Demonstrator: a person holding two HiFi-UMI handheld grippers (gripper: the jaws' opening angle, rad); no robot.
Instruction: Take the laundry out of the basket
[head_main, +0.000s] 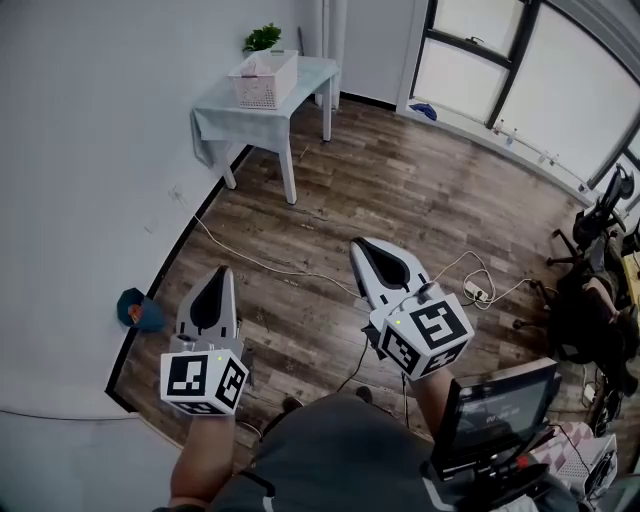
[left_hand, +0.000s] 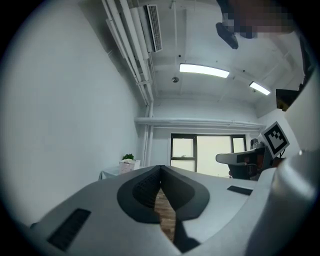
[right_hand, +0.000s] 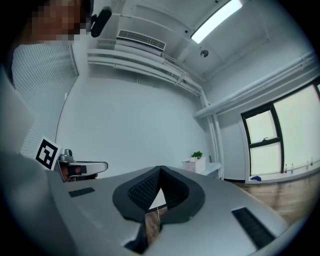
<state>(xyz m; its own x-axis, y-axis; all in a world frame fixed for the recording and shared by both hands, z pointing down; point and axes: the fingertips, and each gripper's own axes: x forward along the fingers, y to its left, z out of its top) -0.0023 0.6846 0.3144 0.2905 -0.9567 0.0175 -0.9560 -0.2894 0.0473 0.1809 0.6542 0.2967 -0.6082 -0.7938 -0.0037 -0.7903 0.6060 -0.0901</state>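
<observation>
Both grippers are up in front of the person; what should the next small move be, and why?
Probably a step toward the table, where the basket stands near a small plant, far across the wooden floor. The left gripper and right gripper are both shut with nothing between them, and the basket looks well out of reach, so closing the distance likely comes first.

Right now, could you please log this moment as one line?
task: not yet begun | left gripper: shut, empty | right gripper: shut, empty | basket: on table, far ahead
</observation>
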